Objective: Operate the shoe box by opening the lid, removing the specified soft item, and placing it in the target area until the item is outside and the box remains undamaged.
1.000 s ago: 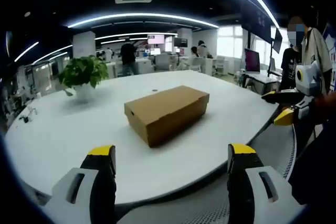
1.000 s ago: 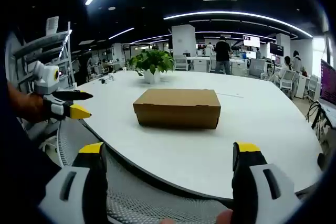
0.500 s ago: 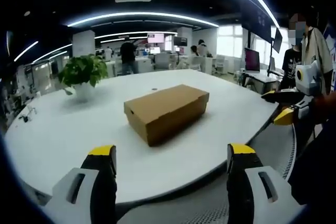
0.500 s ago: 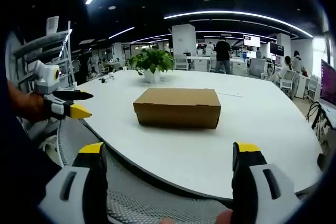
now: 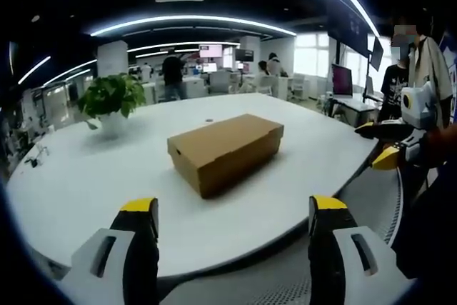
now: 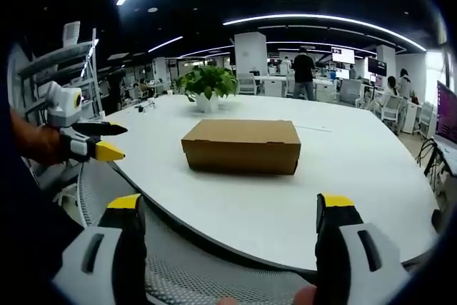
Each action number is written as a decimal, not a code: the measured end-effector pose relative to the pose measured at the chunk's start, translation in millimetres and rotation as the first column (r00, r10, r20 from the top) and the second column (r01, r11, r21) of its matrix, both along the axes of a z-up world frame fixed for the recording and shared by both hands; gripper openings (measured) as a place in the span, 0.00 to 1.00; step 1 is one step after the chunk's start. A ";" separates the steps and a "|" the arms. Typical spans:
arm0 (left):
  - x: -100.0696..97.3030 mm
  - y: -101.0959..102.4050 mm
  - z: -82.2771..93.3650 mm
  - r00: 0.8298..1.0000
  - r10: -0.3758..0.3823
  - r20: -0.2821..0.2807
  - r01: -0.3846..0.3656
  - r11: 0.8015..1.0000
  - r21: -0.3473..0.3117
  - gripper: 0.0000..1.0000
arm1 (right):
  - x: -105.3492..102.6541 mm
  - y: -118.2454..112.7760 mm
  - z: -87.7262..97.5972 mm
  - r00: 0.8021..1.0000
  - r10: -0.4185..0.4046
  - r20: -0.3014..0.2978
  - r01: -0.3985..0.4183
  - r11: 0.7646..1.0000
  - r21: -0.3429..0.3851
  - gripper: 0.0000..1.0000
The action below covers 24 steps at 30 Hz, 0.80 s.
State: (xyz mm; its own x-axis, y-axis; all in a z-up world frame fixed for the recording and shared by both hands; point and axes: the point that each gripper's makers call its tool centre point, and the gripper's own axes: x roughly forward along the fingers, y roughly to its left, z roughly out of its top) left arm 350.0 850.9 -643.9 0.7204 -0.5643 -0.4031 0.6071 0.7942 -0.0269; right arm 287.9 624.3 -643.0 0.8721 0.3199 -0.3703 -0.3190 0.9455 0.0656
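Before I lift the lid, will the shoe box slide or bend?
The shoe box looks like thin cardboard, so probably light and easily dented. It lies flat on the smooth white table, so it may slide if pushed, but is unlikely to tip.

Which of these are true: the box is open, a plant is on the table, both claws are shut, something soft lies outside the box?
1. The box is open. False: its lid is down.
2. A plant stands on the table. True, beyond the box.
3. Both claws are shut. False: the left claw and right claw both have jaws wide apart.
4. Something soft lies outside the box. False: none can be seen on the table.
5. Neither claw touches the box. True: both are short of the table's edge.
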 end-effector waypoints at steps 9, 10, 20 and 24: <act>0.6 0.4 -0.2 1.000 0.003 0.002 -0.003 1.000 -0.001 0.89 | -0.1 -0.4 -0.7 1.000 0.002 -0.004 -0.002 1.000 -0.002 0.95; 0.2 0.3 -0.5 1.000 0.002 -0.001 -0.002 1.000 0.000 0.89 | -0.1 -0.5 -1.0 1.000 0.003 -0.004 -0.003 1.000 -0.005 0.95; 1.1 0.0 -0.3 1.000 0.001 -0.001 -0.001 1.000 -0.001 0.88 | 0.9 -0.6 -1.0 1.000 0.000 -0.005 0.000 1.000 -0.002 0.94; 1.8 1.3 -1.1 1.000 0.007 -0.007 -0.007 1.000 -0.003 0.88 | 1.0 -0.8 -1.0 1.000 -0.002 -0.004 0.002 1.000 -0.002 0.94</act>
State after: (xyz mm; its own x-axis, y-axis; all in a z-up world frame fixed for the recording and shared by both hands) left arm 351.8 852.1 -645.0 0.7214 -0.5609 -0.4061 0.6017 0.7980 -0.0335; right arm 288.8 623.6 -644.0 0.8711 0.3172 -0.3748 -0.3165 0.9463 0.0654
